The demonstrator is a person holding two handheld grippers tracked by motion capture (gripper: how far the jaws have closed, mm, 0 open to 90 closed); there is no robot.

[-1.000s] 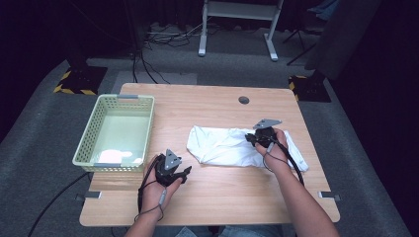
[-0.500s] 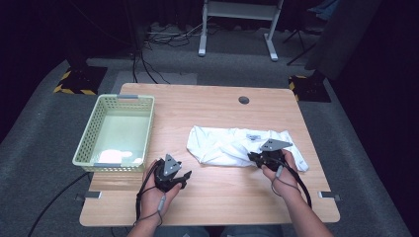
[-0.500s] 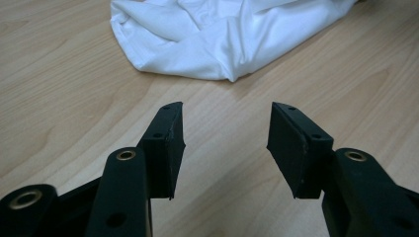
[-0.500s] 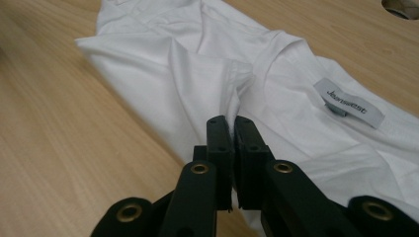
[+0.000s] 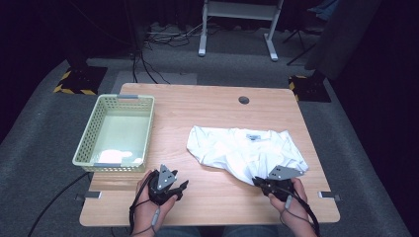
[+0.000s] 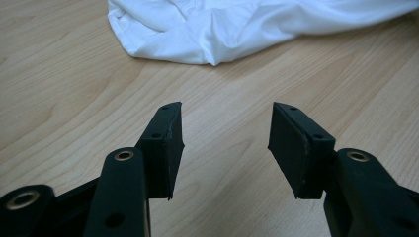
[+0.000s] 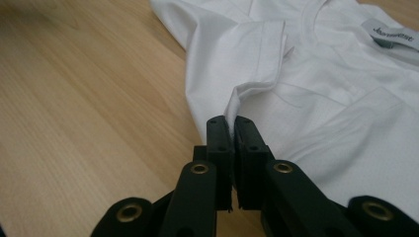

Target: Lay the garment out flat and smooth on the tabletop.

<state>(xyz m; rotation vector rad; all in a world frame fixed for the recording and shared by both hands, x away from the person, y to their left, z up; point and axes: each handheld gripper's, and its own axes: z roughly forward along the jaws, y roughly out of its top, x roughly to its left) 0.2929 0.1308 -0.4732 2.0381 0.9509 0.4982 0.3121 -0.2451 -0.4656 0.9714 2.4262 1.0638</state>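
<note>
Shirt pinched on your right, free on your left

Your right gripper (image 5: 263, 183) had its fingers (image 7: 220, 140) clamped together on a fold at the near edge of the white T-shirt (image 5: 244, 150), which lay crumpled along the table (image 5: 207, 106); your left gripper (image 5: 179, 189) stood near the shirt's other end, fingers (image 6: 163, 143) apart on nothing, cloth ahead of them
</note>
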